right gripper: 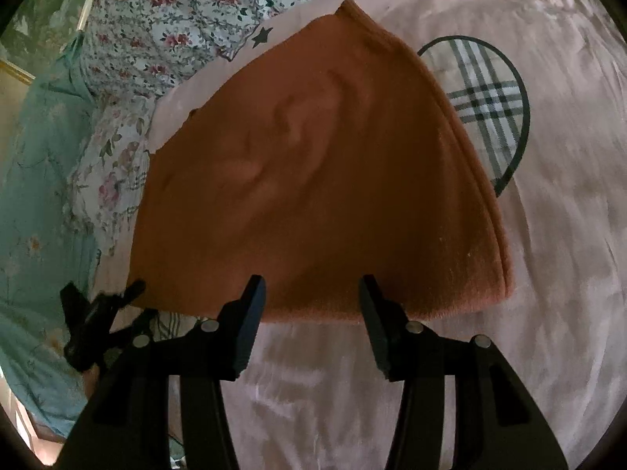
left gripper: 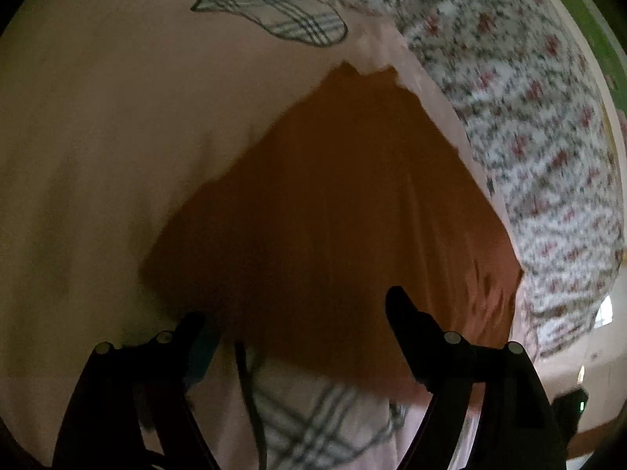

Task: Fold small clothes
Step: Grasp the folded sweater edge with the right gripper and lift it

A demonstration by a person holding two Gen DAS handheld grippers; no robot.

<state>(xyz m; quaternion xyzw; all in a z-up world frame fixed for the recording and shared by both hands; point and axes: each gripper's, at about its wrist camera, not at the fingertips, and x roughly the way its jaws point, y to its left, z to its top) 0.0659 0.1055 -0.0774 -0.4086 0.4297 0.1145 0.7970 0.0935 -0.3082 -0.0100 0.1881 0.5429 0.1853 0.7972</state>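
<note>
The rust-orange knit garment [right gripper: 313,180] lies flat on the bed — already folded into a layered wedge, its doubled edges stacked along the right side, a few soft wrinkles across the top.

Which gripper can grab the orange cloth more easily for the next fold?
Probably the right gripper. Its open jaws sit squarely at the orange cloth's near edge in a sharp view. The left gripper, also open, is at the cloth's corner, and its view is blurred.

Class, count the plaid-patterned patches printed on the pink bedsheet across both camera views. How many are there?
2. One plaid patch lies beyond the far edge of the orange knitted cloth; another lies at its near edge, partly under it. More may be hidden under the cloth.
</note>
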